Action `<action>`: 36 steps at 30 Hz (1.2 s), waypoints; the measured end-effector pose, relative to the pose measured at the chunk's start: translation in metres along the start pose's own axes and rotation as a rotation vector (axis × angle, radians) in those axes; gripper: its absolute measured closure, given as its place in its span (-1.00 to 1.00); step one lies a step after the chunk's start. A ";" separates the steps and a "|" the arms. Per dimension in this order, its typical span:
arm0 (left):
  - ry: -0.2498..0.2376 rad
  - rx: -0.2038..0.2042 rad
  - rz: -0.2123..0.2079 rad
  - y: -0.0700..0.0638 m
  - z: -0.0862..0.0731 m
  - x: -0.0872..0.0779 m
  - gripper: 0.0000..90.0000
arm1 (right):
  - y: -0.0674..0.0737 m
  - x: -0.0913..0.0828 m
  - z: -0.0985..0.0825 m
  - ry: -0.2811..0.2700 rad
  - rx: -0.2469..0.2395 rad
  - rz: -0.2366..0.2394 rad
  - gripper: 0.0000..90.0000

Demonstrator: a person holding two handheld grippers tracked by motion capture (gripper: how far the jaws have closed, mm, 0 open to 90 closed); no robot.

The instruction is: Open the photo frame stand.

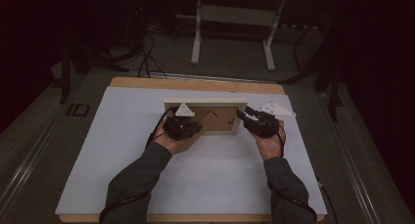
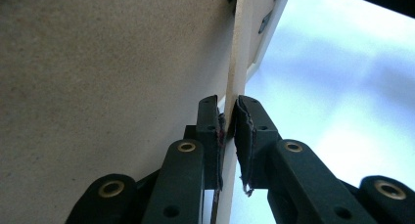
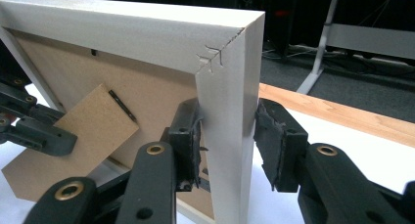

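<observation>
Holding a picture frame (image 1: 205,104) back side towards the camera, the person is keeping it tilted up near the middle of the high view, over the white worktop (image 1: 122,155). The right hand-held gripper (image 1: 243,114) is sitting at the right edge of the frame; in the right gripper view its jaws are straddling the pale side rail (image 3: 227,136) just below the mitred corner, the left pad touching the rail while the right pad is standing slightly off it, so this looks like a loose bracing hold rather than a firm clamp.

The left hand-held gripper (image 2: 229,136) is working at the brown fold-out stand (image 3: 83,131) on the backing board (image 3: 156,92). In the left gripper view its jaws are nearly together on a thin board edge (image 2: 234,87), and the pads appear to be pressing on it.

Judging from this arrangement, the right side is steadying the frame so it cannot swing or slide, leaving the left side free to pull the stand outward. Keeping the frame tipped up off the worktop is probably giving the stand room to hinge open.
</observation>
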State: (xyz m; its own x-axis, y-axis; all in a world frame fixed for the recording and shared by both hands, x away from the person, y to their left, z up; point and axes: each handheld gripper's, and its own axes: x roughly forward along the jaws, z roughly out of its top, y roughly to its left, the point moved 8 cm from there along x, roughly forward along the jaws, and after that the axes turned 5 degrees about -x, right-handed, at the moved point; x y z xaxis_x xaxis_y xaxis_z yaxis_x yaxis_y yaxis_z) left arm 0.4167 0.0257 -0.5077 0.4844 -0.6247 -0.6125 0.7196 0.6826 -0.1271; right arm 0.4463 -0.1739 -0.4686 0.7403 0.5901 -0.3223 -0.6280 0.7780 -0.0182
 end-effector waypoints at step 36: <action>0.011 0.007 -0.059 -0.007 -0.013 -0.013 0.89 | 0.024 -0.002 -0.005 0.016 -0.061 0.023 0.05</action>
State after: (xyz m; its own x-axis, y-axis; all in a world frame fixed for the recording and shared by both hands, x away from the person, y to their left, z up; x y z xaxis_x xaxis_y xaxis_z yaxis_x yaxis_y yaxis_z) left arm 0.3985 0.0341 -0.5092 0.4351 -0.6599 -0.6126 0.7503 0.6419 -0.1585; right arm 0.4282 -0.1571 -0.4736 0.7218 0.6039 -0.3382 -0.6588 0.7492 -0.0682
